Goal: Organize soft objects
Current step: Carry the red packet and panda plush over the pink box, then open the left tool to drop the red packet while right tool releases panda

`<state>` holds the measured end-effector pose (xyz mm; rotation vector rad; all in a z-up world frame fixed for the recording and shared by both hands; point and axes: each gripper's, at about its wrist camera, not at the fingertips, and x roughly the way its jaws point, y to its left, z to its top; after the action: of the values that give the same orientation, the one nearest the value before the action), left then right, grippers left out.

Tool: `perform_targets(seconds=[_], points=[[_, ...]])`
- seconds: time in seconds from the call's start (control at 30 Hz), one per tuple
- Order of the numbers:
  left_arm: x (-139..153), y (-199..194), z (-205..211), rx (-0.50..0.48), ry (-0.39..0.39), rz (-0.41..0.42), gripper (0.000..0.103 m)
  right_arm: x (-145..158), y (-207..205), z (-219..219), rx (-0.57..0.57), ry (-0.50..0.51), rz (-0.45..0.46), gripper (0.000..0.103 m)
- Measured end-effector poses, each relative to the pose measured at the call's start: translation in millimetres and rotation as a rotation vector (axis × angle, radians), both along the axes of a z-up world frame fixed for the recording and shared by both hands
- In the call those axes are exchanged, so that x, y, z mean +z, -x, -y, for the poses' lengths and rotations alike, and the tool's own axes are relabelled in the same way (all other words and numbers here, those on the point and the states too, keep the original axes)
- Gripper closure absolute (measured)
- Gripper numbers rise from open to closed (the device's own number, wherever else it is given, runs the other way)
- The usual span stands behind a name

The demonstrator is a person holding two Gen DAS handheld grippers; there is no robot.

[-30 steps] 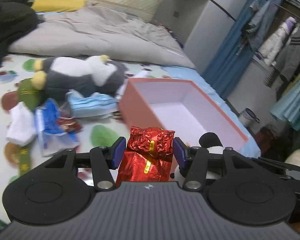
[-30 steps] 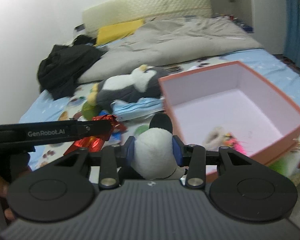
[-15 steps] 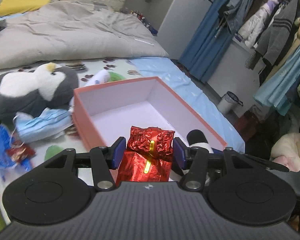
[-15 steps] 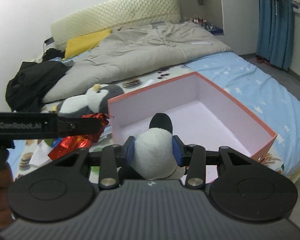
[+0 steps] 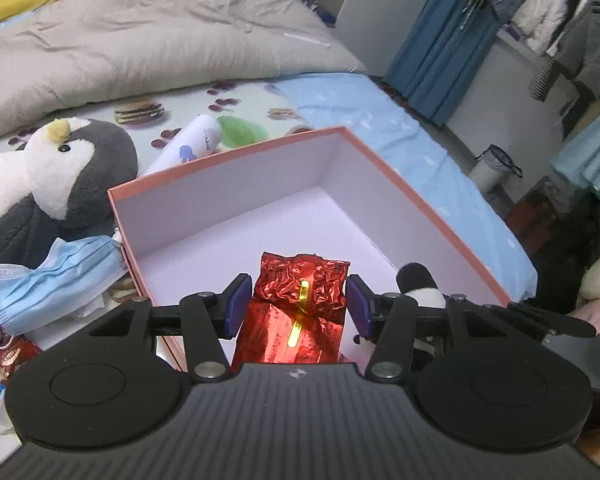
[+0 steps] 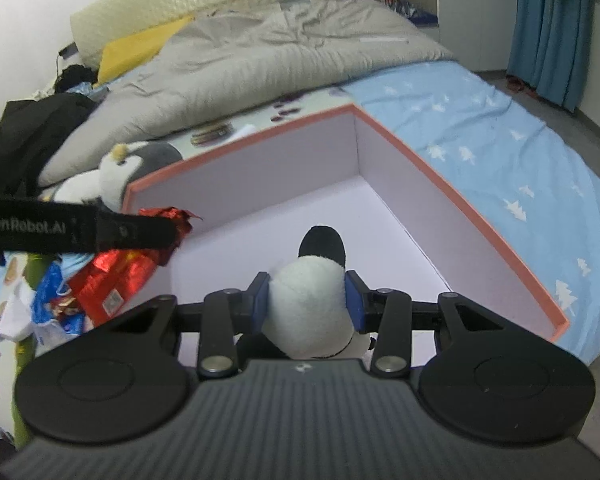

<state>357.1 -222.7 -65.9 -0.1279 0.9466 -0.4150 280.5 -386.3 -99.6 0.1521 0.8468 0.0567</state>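
Observation:
My left gripper point(image 5: 298, 300) is shut on a crinkled red foil packet point(image 5: 296, 308) and hangs over the near left part of an open pink box point(image 5: 228, 168) with a pale lilac inside. From the right wrist view the left gripper point(image 6: 168, 230) shows side-on at the box's left wall, the red foil packet point(image 6: 112, 276) hanging under it. My right gripper point(image 6: 306, 300) is shut on a small black-and-white plush toy point(image 6: 308, 308) above the pink box point(image 6: 480, 224), over its near floor. The same plush toy point(image 5: 418, 284) peeks out to the right of my left fingers.
A grey and white penguin plush point(image 5: 60, 176) lies left of the box, with a blue face mask point(image 5: 48, 280) and wrappers point(image 6: 48, 304) beside it. A grey duvet point(image 5: 140, 40) covers the far bed. Right of the bed are a small bin point(image 5: 494, 164), blue curtains point(image 5: 440, 40) and hanging clothes.
Both grippers have travelled toward the pink box with their loads and now hang over its inside. The box looms larger and the penguin has slid to the left.

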Motion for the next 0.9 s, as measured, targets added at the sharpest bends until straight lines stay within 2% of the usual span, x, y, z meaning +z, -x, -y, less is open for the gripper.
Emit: perform_targets(seconds=[0.23, 0.43, 0.9], points=[[-11.1, -13.9, -2.9, 0.008, -0.013, -0.019, 0.044, -12.4, -12.3, 4.6, -0.001, -0.025, -0.026, 0.054], [-6.2, -3.3, -6.9, 0.005, -0.007, -0.009, 0.041, -4.7, -3.5, -0.6, 0.014, -0.038, -0.002, 0.053], [46.1, 87.4, -55.7, -0.019, 0.021, 0.138, 0.041, 44.8, 62.0, -35.4, 0.019, -0.053, 0.122, 0.053]])
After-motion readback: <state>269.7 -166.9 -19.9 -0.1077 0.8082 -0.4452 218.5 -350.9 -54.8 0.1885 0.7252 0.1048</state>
